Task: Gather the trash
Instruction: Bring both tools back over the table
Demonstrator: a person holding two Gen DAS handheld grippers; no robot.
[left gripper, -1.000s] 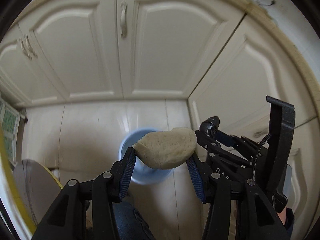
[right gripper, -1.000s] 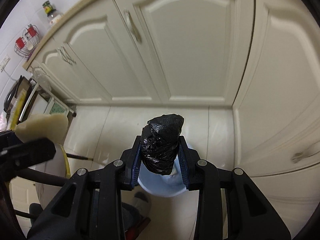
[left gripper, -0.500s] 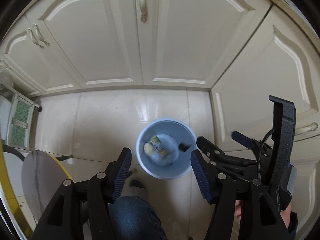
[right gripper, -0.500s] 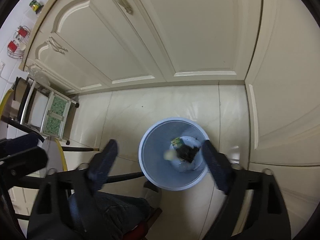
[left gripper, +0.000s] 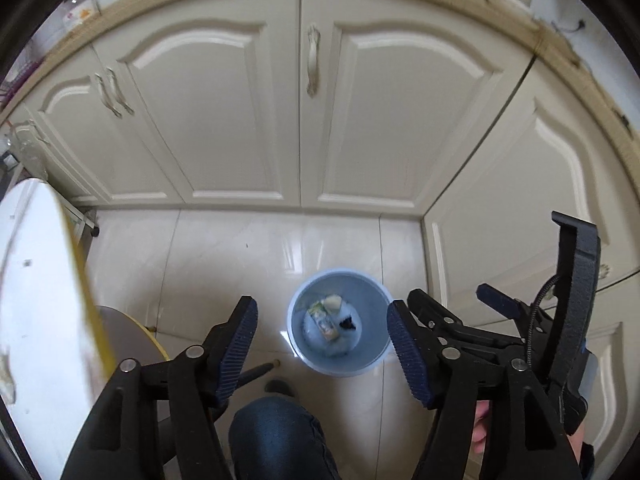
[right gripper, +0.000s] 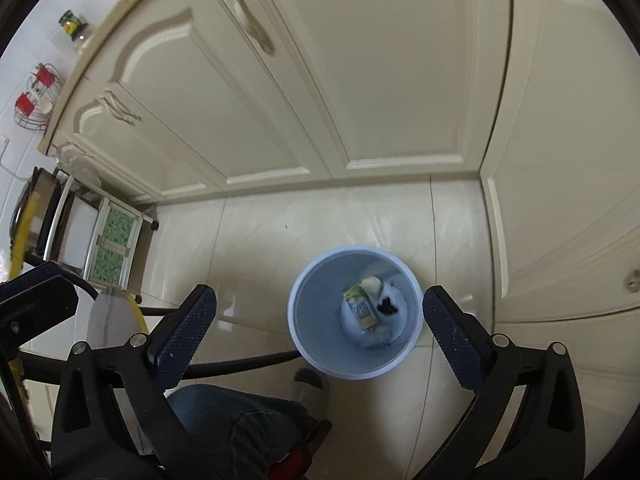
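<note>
Held both ribbed-padded tools spread and empty: left tool (left gripper: pixel 320 336), right tool (right gripper: pixel 316 334). Lay in round pale-blue plastic bin (right gripper: pixel 308 312) on glossy tiled floor (right gripper: pixel 280 232): carton (right gripper: pixel 362 312), pale lump (right gripper: pixel 371 285), crumpled black wad (right gripper: pixel 387 305). Cabinets (right gripper: pixel 360 100) near behind.

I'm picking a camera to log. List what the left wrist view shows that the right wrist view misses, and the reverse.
Left wrist only: the white tabletop with its yellow rim, and the right tongs seen from the side. Right wrist only: the green-panelled cart, the wire rack, the jar. Both: the blue bin holding a carton, a pale lump, black trash; open tongs.
</note>
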